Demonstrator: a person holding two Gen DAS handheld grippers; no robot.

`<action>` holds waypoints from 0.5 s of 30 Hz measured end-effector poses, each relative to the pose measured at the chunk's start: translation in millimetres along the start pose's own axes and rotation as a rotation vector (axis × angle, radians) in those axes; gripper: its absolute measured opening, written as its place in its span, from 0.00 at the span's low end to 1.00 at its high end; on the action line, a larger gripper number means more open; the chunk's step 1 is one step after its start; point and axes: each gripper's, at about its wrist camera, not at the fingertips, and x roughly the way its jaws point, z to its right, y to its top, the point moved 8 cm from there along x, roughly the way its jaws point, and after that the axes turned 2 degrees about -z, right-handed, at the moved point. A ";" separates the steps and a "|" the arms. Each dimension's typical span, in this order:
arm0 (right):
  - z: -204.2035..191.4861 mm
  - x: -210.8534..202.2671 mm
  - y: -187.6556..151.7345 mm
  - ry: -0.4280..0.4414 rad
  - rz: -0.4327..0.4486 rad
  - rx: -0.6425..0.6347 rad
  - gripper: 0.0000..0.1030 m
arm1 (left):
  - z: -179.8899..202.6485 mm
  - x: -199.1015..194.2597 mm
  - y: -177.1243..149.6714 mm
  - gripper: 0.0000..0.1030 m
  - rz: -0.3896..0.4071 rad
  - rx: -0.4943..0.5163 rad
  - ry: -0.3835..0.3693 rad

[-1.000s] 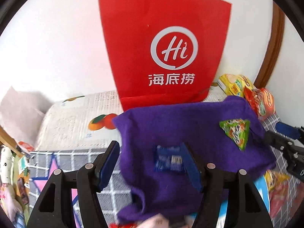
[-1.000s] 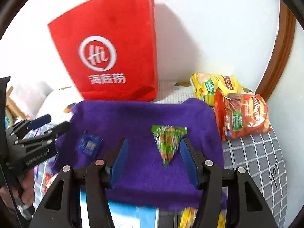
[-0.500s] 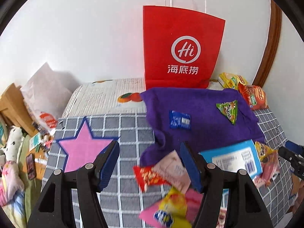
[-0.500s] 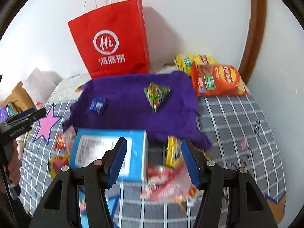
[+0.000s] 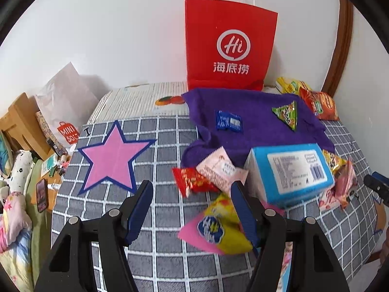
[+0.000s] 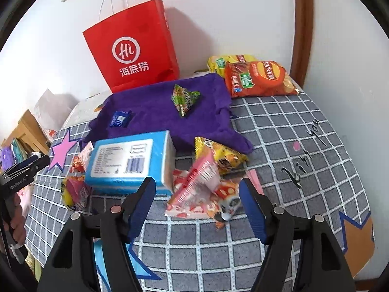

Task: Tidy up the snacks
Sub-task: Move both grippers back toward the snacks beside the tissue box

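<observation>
A purple cloth lies before a red paper bag. On it lie a small blue packet and a green triangular packet. In front stand a blue box and loose snack packets: red, pale pink, pink-yellow, pink-red, yellow. My left gripper is open and empty above the pink-yellow packet. My right gripper is open and empty over the pink-red packet.
Two chip bags lie at the back right by a brown door frame. The grey checked cover bears a pink star. A white bag and clutter lie left of the bed.
Both grippers have pulled back and up from the purple cloth. The blue box and the loose packets in front of the cloth have come into view.
</observation>
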 end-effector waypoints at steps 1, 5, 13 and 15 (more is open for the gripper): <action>2.6 -0.3 -2.2 -0.008 0.004 0.003 0.69 | -1.4 0.8 -4.1 0.62 -0.004 -0.004 -0.003; 16.9 0.4 -11.4 -0.015 0.018 0.045 0.69 | -6.0 9.5 -19.6 0.62 -0.030 -0.027 -0.025; 22.3 18.2 -22.5 -0.019 -0.001 0.051 0.69 | -8.7 21.7 -34.0 0.62 -0.060 -0.036 -0.045; 19.4 24.5 -21.8 -0.043 0.000 0.018 0.69 | -9.9 24.4 -33.7 0.63 -0.065 -0.028 -0.031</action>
